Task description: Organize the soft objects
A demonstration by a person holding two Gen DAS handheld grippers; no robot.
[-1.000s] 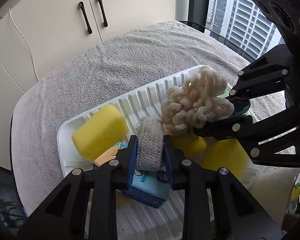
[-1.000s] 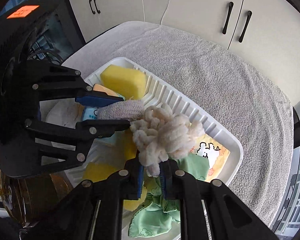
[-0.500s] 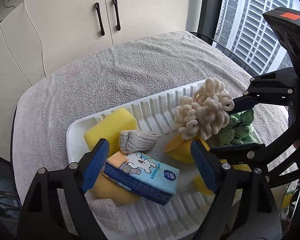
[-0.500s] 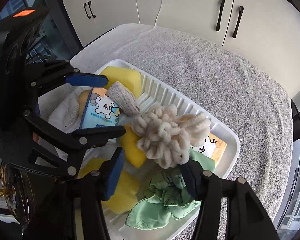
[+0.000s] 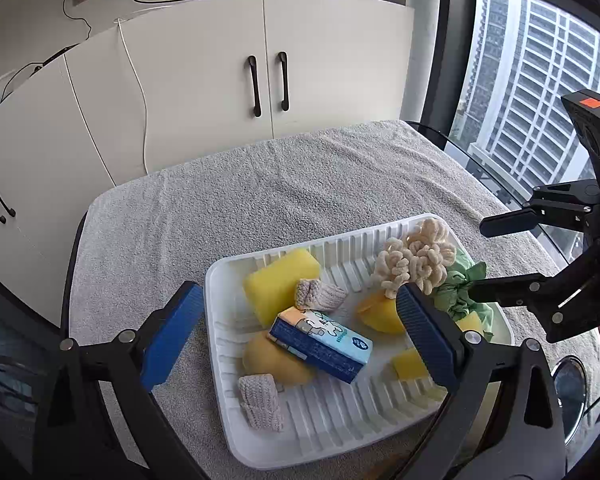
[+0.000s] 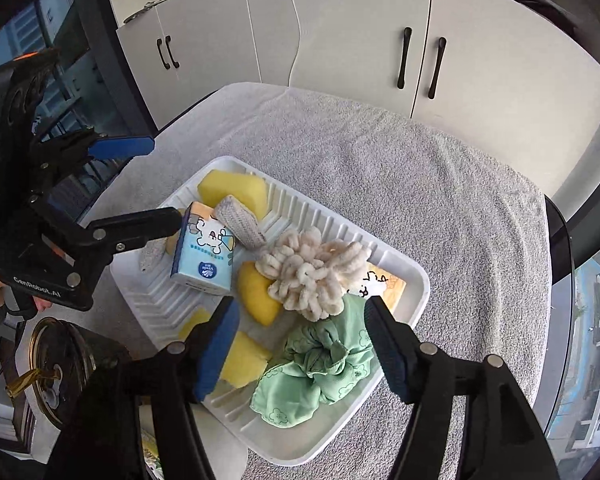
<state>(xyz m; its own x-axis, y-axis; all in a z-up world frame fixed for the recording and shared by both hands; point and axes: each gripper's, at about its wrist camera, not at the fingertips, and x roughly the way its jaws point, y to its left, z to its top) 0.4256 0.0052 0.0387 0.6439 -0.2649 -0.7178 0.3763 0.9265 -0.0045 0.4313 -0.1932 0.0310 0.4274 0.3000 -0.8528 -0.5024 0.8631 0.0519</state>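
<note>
A second ago the left gripper (image 5: 296,330) was clamped on a knitted roll (image 5: 320,295) and the right gripper (image 6: 300,332) pinched a cream yarn bundle (image 6: 312,272); both pieces now lie loose in the white tray (image 5: 220,280), and both grippers sit higher and further back from it. The left gripper's jaws have just been opening and stand wide, with nothing pressed between the blue pads; the tray shows through the gap. The right gripper's jaws have just been opening too, to a middling spread, and hold nothing.

The tray rests on a grey towel (image 5: 260,200) covering the table. Inside it, the knitted roll leans against a yellow sponge (image 5: 280,284) at the far left corner and touches the top of a blue tissue pack (image 5: 320,344). The yarn bundle sits near the far rim, beside a green cloth (image 6: 320,364) bunched at the tray's right end. A second knitted roll (image 5: 260,402) lies at the near left. More yellow sponge pieces sit under and around the tissue pack. White cupboards (image 5: 220,80) stand behind the table.
</note>
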